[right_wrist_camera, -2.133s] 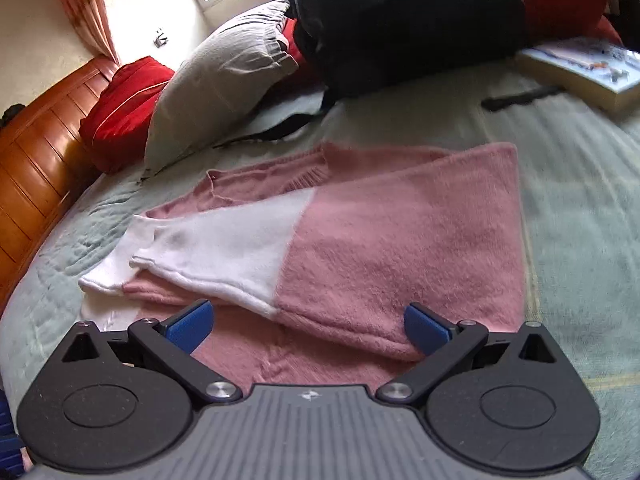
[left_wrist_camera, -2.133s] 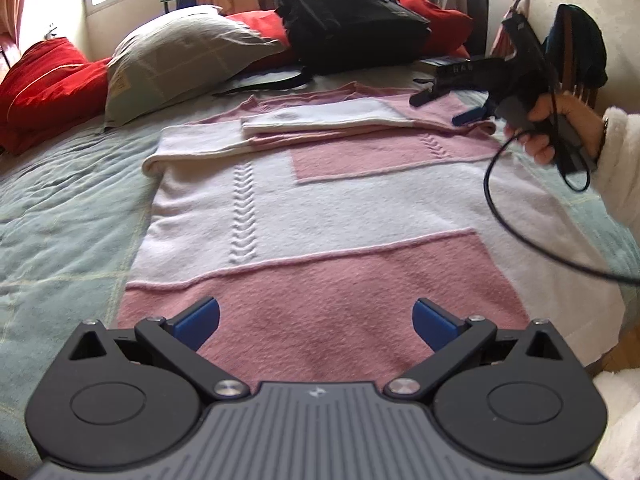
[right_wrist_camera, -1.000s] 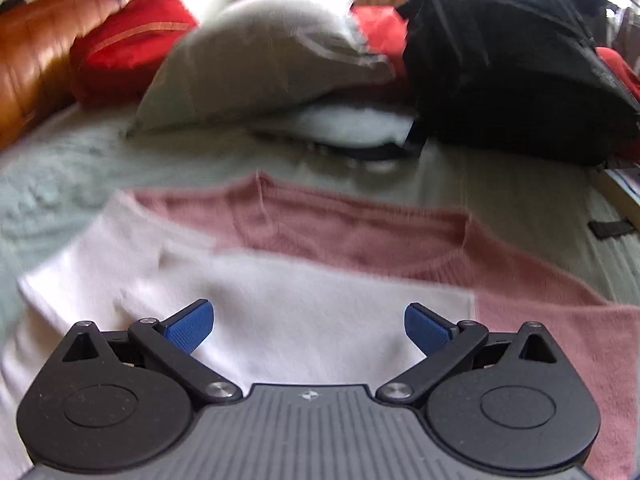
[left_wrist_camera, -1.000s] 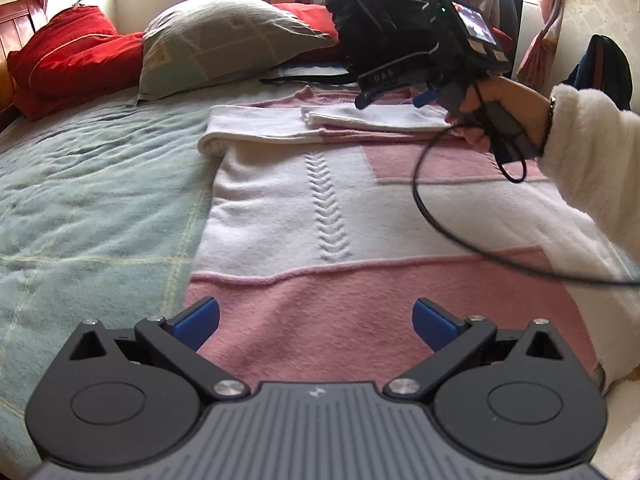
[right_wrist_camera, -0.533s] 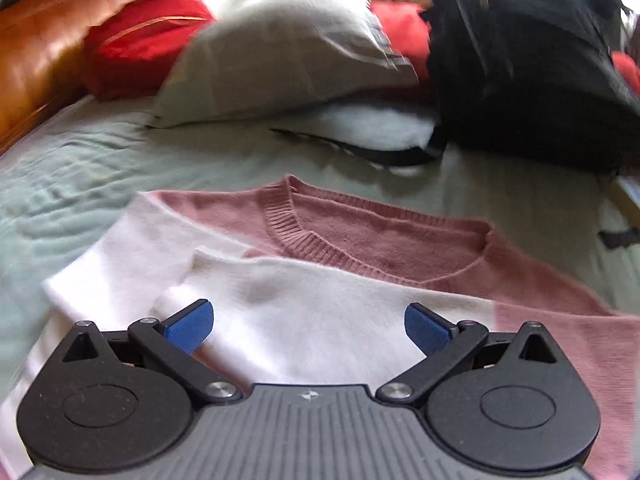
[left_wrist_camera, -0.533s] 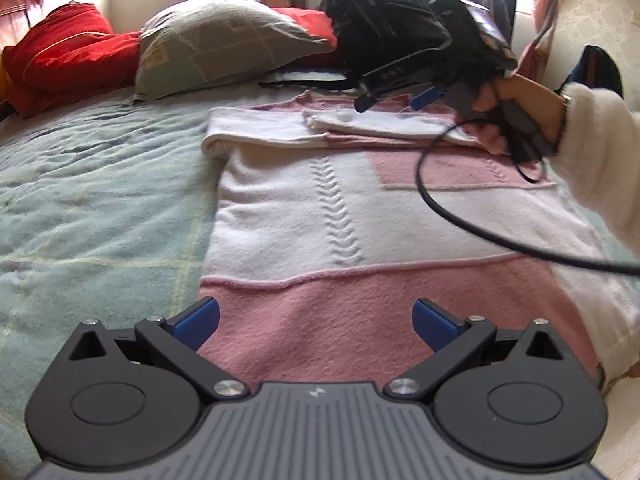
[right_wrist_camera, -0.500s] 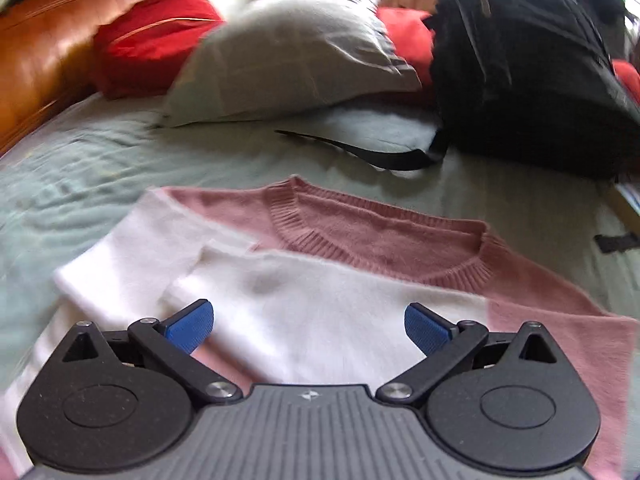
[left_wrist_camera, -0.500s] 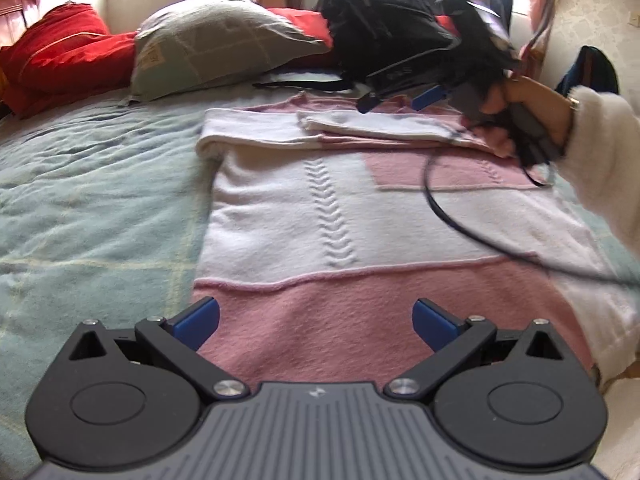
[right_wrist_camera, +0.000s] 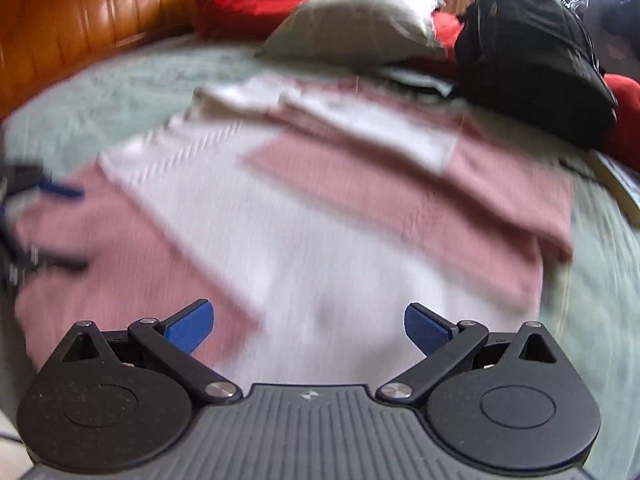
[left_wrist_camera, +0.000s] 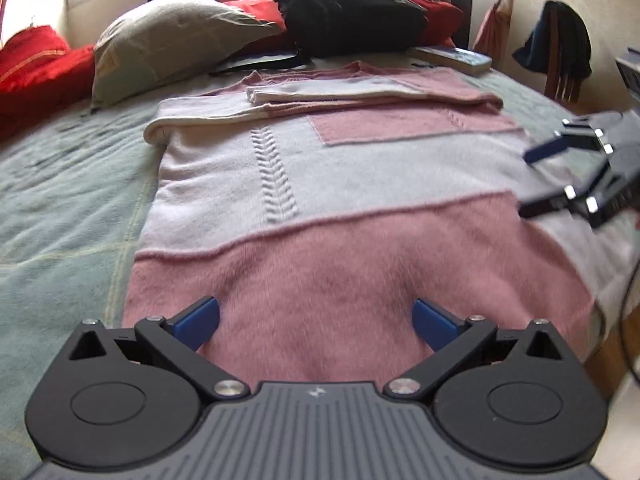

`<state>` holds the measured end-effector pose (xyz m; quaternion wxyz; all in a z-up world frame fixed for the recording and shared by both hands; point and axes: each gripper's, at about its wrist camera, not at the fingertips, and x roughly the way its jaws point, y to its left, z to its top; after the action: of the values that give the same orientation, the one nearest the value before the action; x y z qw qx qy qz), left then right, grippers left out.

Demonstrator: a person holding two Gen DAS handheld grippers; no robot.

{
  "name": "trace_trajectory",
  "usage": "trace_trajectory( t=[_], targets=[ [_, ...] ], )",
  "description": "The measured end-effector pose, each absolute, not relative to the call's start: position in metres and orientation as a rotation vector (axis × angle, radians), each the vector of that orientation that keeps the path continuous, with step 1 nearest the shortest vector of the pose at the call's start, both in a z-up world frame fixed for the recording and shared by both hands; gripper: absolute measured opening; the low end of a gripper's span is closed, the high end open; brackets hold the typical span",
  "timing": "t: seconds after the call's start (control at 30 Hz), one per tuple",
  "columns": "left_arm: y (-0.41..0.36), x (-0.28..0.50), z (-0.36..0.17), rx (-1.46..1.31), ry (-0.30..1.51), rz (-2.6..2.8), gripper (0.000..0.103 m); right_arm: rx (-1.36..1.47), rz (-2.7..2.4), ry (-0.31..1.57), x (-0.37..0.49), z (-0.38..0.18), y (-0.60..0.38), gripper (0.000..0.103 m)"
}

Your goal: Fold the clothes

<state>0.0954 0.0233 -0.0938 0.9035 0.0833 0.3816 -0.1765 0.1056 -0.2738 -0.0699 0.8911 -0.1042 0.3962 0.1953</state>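
So we've got a pink-and-white colour-block knit sweater (left_wrist_camera: 344, 184) spread flat on a pale green quilted bedspread (left_wrist_camera: 68, 200), hem end closest to us, with both sleeves folded across the chest up near the neckline. Our left gripper (left_wrist_camera: 316, 320) hovers right over the pink hem band, its blue-tipped fingers (left_wrist_camera: 198, 320) spread wide with nothing between them. Our right gripper (right_wrist_camera: 308, 326) is spread wide too and empty, sitting above the sweater's right side over the white band; in the left wrist view it shows up at the right edge (left_wrist_camera: 560, 172), a bit blurred. The right wrist view is pretty smeared, so we can't make out fine detail there, but the left gripper pokes in at its left edge (right_wrist_camera: 44, 224). At the head of the bed there's a beige-grey pillow (left_wrist_camera: 172, 48), red cushions (left_wrist_camera: 36, 72) and a black backpack (left_wrist_camera: 344, 8), all beyond the sweater's collar. A book (left_wrist_camera: 452, 58) lies just beside the backpack, and an orange-brown wooden headboard (right_wrist_camera: 80, 20) runs along the far side.
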Motion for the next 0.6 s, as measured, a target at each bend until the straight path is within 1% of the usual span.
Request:
trace_trajectory(
  t=[0.17, 0.3, 0.5, 0.6],
  targets=[
    [0.027, 0.063, -0.092, 0.185, 0.794, -0.323, 0.102, -0.168, 0.370, 0.755, 0.062, -0.082, -0.290, 0.103],
    [0.021, 0.045, -0.085, 0.208, 0.786, -0.314, 0.102, -0.203, 0.371, 0.705, 0.039, -0.089, -0.294, 0.103],
    [-0.027, 0.057, -0.066, 0.224, 0.701, -0.395, 0.102, -0.165, 0.339, 0.697, 0.036, -0.091, -0.297, 0.103],
    [-0.052, 0.070, -0.071, 0.227, 0.710, -0.413, 0.102, -0.156, 0.330, 0.689, 0.034, -0.093, -0.297, 0.103]
  ],
)
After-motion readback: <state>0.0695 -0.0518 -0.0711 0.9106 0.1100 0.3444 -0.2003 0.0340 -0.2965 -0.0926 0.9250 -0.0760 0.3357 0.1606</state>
